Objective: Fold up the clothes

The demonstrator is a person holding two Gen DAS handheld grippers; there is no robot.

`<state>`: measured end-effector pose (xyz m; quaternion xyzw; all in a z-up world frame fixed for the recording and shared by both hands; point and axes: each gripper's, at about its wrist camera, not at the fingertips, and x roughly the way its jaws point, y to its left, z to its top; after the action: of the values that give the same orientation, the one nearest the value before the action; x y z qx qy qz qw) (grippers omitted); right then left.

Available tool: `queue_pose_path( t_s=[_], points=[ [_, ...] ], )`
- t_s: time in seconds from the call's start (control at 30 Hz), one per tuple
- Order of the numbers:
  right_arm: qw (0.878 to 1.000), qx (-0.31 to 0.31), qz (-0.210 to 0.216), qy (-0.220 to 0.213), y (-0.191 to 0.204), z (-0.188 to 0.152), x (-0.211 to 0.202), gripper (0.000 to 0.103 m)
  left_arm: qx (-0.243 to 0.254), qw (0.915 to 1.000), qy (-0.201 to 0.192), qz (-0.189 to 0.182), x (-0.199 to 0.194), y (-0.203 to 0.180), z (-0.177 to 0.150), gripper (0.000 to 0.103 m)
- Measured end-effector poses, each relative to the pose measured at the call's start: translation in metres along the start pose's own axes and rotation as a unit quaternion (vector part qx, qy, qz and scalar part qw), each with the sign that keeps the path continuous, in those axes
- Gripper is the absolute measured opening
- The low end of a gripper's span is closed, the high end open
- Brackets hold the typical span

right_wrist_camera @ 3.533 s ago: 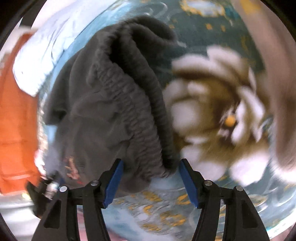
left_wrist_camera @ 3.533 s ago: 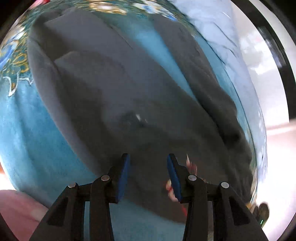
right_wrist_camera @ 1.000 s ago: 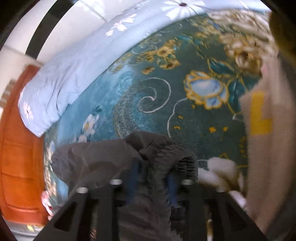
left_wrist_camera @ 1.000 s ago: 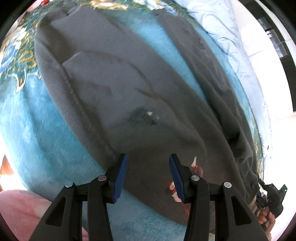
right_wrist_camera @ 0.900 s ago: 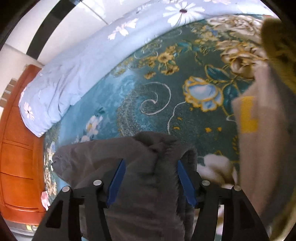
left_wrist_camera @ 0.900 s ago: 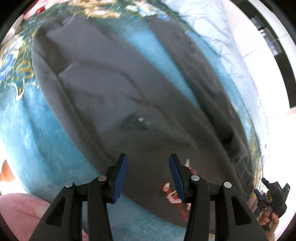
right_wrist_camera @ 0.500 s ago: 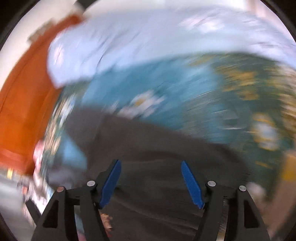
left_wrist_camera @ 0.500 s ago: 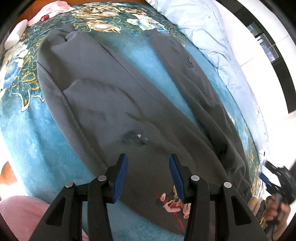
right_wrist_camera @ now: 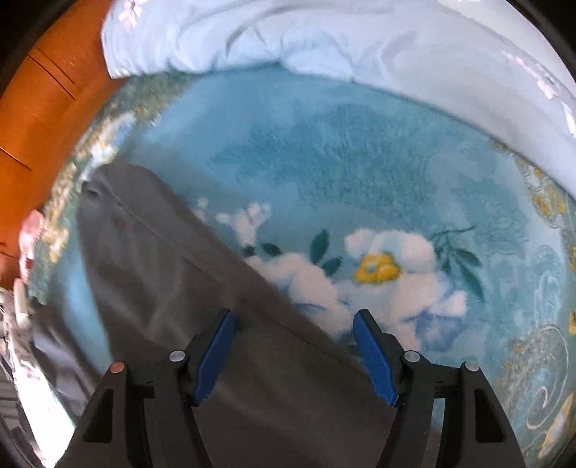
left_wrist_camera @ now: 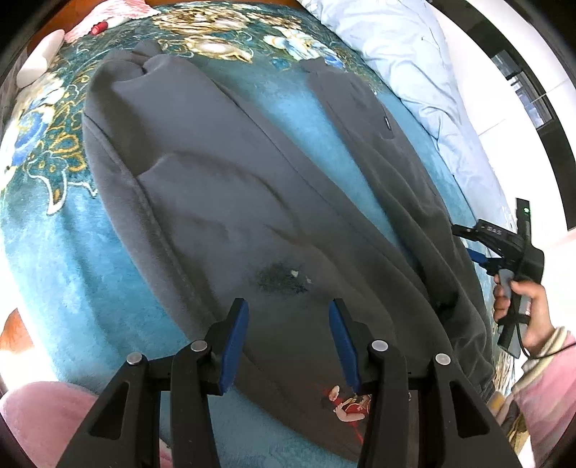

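Observation:
A pair of dark grey sweatpants [left_wrist_camera: 223,187] lies spread flat on a teal floral blanket [left_wrist_camera: 46,230], its two legs apart and running away from me. A small red cartoon print [left_wrist_camera: 347,399] sits near the waist. My left gripper [left_wrist_camera: 288,324] is open and empty, hovering above the seat of the pants. My right gripper [right_wrist_camera: 293,336] is open and empty above one grey leg [right_wrist_camera: 162,273]. It also shows in the left wrist view [left_wrist_camera: 478,248], held in a hand at the right beside the other leg.
A pale blue duvet [left_wrist_camera: 414,72] lies bunched along the far side of the blanket and also shows in the right wrist view [right_wrist_camera: 324,39]. An orange wooden headboard [right_wrist_camera: 39,108] stands at the left. A pink cloth [left_wrist_camera: 108,21] and a white object [left_wrist_camera: 36,68] lie at the far corner.
My right gripper has let go of the elastic waistband it was shut on, opened, and swung over the spread leg. My left gripper stayed open above the pants, which now lie flatter.

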<state>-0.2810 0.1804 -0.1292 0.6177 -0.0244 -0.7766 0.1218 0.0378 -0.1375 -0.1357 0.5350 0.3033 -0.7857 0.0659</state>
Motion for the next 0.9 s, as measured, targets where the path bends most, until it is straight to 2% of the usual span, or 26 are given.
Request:
queue_pose_path(
  t_s=[0.1, 0.17, 0.2, 0.27, 0.33, 0.5, 0.67, 0.73, 0.77, 0.87, 0.9],
  points=[
    [1.000, -0.011, -0.003, 0.012, -0.001, -0.005, 0.005, 0.066, -0.002, 1.0000, 0.001, -0.007, 0.005, -0.001, 0.003, 0.047],
    [0.999, -0.030, -0.016, 0.020, 0.004, -0.011, 0.005, 0.041, -0.004, 0.9999, 0.001, -0.012, 0.007, -0.001, 0.005, 0.046],
    [0.999, -0.040, -0.026, 0.024, 0.007, -0.014, 0.004, 0.036, -0.005, 0.9999, 0.000, -0.014, 0.007, -0.001, 0.005, 0.044],
    [0.998, -0.048, -0.036, 0.026, 0.012, -0.020, 0.002, 0.017, -0.007, 0.9998, -0.002, -0.017, 0.007, -0.001, 0.007, 0.044],
    [0.998, -0.040, -0.037, 0.018, 0.015, -0.026, -0.006, 0.010, -0.009, 0.9997, -0.004, -0.021, 0.007, -0.001, 0.008, 0.044],
    [0.999, -0.024, -0.022, -0.032, 0.034, -0.041, -0.049, 0.007, -0.039, 0.9989, -0.005, -0.027, 0.001, 0.012, 0.008, 0.044],
    [0.988, -0.112, 0.030, -0.100, 0.099, -0.081, -0.117, 0.006, -0.068, 0.9961, -0.016, -0.053, -0.008, 0.025, 0.008, 0.044],
    [0.976, -0.176, 0.045, -0.117, 0.138, -0.116, -0.135, 0.006, -0.074, 0.9947, -0.024, -0.067, -0.015, 0.028, 0.008, 0.044],
    [0.965, -0.227, 0.053, -0.121, 0.162, -0.144, -0.142, 0.006, -0.078, 0.9939, -0.028, -0.073, -0.017, 0.030, 0.008, 0.044],
    [0.936, -0.330, 0.075, -0.093, 0.207, -0.213, -0.131, 0.006, -0.098, 0.9905, -0.038, -0.089, -0.025, 0.039, 0.007, 0.044],
    [0.932, -0.348, 0.072, -0.077, 0.214, -0.232, -0.121, 0.006, -0.105, 0.9893, -0.040, -0.093, -0.027, 0.042, 0.006, 0.044]
  ],
)
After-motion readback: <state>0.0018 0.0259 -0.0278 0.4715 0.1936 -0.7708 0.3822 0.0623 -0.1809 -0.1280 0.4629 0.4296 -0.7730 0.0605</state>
